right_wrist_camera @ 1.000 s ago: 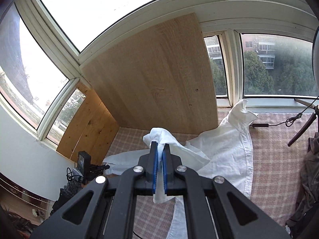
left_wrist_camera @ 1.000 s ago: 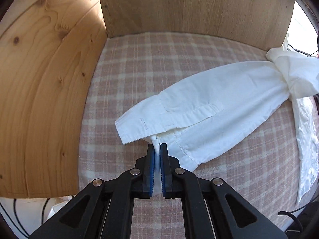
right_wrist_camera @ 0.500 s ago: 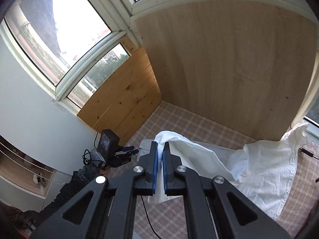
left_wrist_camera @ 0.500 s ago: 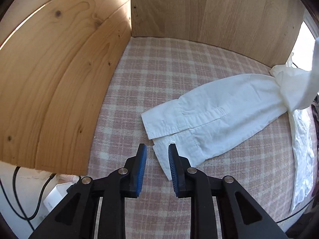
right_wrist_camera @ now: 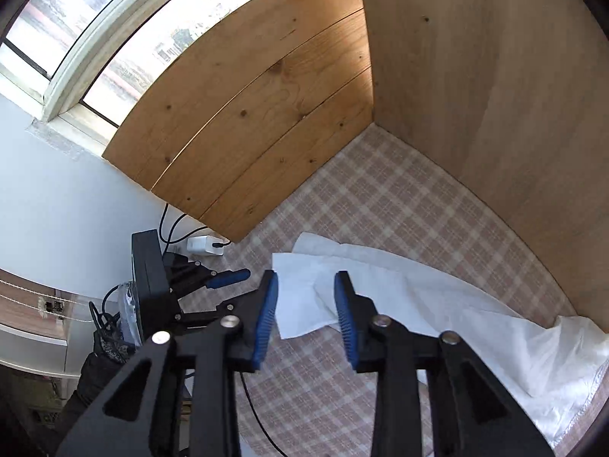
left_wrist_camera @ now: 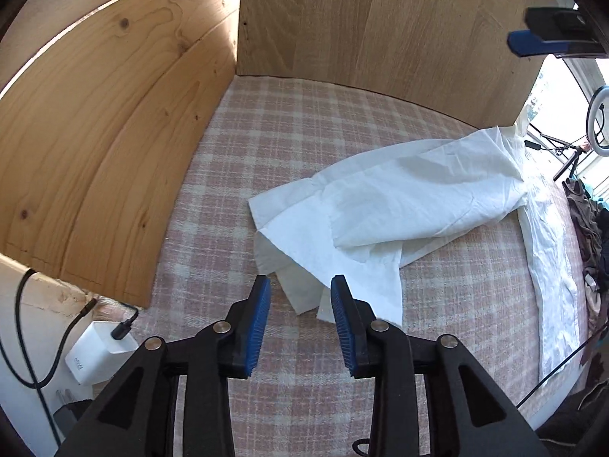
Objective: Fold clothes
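A white shirt (left_wrist_camera: 418,190) lies on the pink plaid cover (left_wrist_camera: 304,125), one sleeve laid over the other, cuffs toward me. My left gripper (left_wrist_camera: 300,285) hovers just short of the cuff ends. Its jaws are opening, and the pads touch no cloth. In the right wrist view, my right gripper (right_wrist_camera: 306,282) hangs above the same sleeve end of the shirt (right_wrist_camera: 418,297). Its jaws are opening too, with the cloth lying loose below the gap. One blue pad of the left gripper (right_wrist_camera: 228,278) shows at the left in the right wrist view.
Wooden panels wall the cover on the left (left_wrist_camera: 114,133) and at the back (left_wrist_camera: 380,30). A white charger (left_wrist_camera: 99,354) with a black cable sits off the cover's near left corner. Dark clothes (left_wrist_camera: 586,221) are heaped at the far right.
The left gripper let go of the cuff, opened and drew back. The right gripper swung down and left with the other sleeve, laid it over the first and opened.
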{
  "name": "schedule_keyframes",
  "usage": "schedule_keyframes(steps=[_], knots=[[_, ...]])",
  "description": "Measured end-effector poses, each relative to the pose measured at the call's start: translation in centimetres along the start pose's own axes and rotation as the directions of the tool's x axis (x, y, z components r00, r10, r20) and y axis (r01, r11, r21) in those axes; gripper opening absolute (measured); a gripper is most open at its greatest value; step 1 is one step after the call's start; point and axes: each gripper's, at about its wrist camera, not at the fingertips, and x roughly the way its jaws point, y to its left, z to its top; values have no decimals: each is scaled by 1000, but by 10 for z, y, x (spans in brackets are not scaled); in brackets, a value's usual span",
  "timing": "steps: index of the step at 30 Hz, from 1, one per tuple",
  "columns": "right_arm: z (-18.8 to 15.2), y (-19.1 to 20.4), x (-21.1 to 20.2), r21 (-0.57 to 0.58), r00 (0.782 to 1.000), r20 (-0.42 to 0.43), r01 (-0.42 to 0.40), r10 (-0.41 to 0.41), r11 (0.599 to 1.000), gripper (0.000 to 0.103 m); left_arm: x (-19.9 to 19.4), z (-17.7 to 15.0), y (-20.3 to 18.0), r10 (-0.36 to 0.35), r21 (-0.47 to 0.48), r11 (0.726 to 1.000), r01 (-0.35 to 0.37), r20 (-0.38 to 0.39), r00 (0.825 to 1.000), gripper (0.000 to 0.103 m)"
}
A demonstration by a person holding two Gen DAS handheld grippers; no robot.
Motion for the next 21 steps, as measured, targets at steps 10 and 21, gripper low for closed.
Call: schedule_keyframes(steps=[10, 21], knots=[[-139, -125, 15, 249, 984, -128, 156, -127, 956, 45, 11, -33, -17, -116, -143, 984, 105, -74, 991, 35], [-145, -162, 75, 428, 985, -109, 165, -131, 889, 45, 39, -6, -36, -54, -104, 994, 41, -123, 991, 0]])
